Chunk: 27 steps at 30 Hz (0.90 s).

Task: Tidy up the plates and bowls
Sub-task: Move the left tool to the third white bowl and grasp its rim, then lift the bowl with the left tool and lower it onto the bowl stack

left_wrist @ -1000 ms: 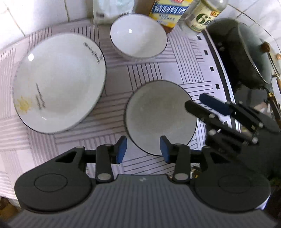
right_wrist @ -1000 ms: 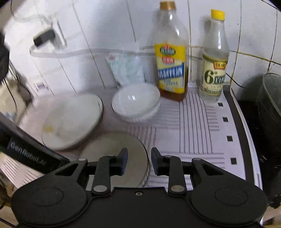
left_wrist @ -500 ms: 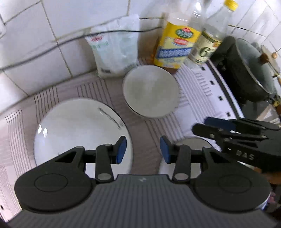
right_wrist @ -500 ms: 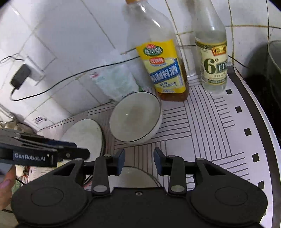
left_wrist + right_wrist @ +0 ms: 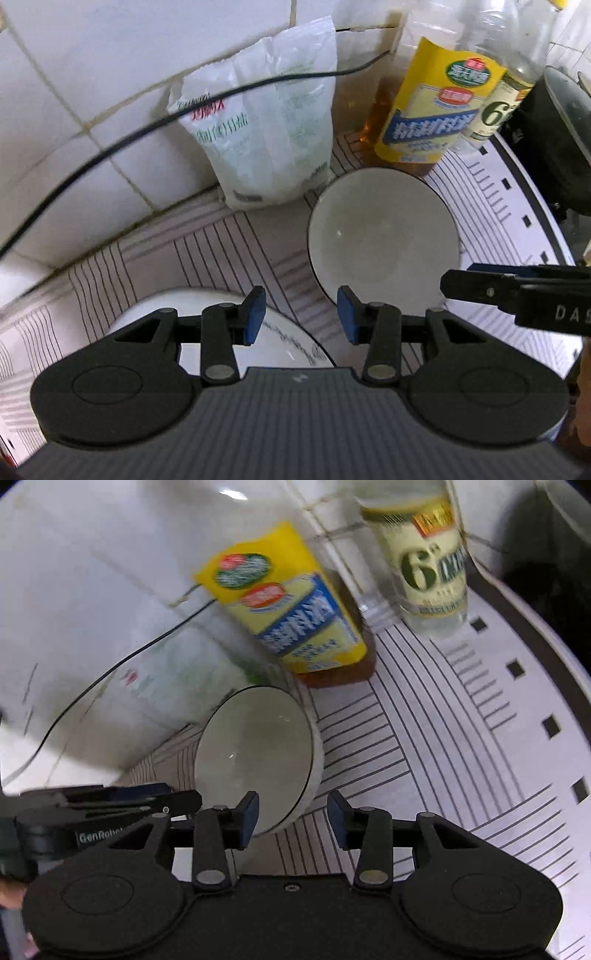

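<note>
- Since a second ago both views have closed in on the tiled wall; the small plate has dropped out of sight.
- Left hand-held gripper (image 5: pixel 301 314) released, empty, above the glossy round plate (image 5: pixel 288 339).
- Right hand-held gripper (image 5: pixel 291 812), jaws opening, straddles the smooth white bowl (image 5: pixel 255 753) rim on the striped surface (image 5: pixel 461 738) without pressing.

Your left gripper (image 5: pixel 301 314) points steeply downward, its blue-padded fingers (image 5: pixel 255 314) parted with nothing between them. Your right gripper (image 5: pixel 291 816) also tilts downward, less steeply; its jaws are opening and no pad presses on anything. In each wrist view the other gripper enters from the side, its fingers seen edge-on and roughly level.
</note>
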{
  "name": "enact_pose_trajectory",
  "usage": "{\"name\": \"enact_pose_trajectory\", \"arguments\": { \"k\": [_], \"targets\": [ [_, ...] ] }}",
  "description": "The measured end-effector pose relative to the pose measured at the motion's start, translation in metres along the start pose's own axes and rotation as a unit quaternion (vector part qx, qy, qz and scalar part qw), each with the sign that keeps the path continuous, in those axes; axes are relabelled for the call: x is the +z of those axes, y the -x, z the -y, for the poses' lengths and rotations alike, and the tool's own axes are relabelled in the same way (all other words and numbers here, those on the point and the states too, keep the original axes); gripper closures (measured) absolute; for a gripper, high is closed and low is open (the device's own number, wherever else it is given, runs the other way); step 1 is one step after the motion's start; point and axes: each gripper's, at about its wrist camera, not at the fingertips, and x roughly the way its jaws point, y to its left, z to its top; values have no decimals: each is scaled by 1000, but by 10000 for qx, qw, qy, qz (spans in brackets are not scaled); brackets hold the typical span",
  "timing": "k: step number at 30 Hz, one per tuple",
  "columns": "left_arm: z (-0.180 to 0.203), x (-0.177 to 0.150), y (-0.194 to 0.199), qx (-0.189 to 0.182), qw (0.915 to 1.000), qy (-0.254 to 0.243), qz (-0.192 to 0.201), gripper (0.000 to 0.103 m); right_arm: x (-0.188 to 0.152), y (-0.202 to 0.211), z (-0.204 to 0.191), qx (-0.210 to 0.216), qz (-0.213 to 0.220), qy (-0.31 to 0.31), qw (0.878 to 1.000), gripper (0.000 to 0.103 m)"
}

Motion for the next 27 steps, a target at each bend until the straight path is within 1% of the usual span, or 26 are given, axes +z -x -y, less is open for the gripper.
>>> {"name": "enact_pose_trajectory", "arguments": {
  "k": [2,6,7,8,10,11,12,14,15,16,19,23,27],
  "targets": [
    [1,5,-6,1,10000,-58,7,62,4,-8,4,-81,-17,-181,9998,57],
    [6,8,-13,59,9997,-247,1,64,10,-17,6,-415,36,-209,9989,58],
    [7,8,-14,70,9996,-279,14,65,11,-18,7,-519,62,-194,9984,64],
    [8,9,-16,71,9995,-297,26,64,11,-19,8,-533,81,-205,9983,71],
    [8,10,-19,11,9996,-292,13,64,12,-19,14,-421,114,-324,9985,79],
    [8,10,-20,-33,9997,-255,-5,67,12,-19,17,-352,129,-413,9984,84],
    [8,10,-21,-72,9998,-207,-27,68,12,-19,19,-296,127,-474,9984,87],
    [8,8,-22,-185,9998,-92,-76,81,13,-23,20,-218,68,-550,9982,94],
    [9,8,-22,-239,9997,-54,-97,85,13,-25,19,-204,48,-545,9983,94],
    [11,7,-23,-280,9995,-42,-119,93,12,-26,18,-213,50,-541,9983,94],
    [19,6,-22,-130,9998,-44,-145,93,14,-27,14,-226,28,-507,9985,91],
    [21,4,-12,-192,9995,143,-210,94,12,-17,11,-231,51,-444,9987,91],
    [27,-2,11,-205,9996,160,-62,93,8,0,6,-144,135,-350,9992,91]
  ]
}}
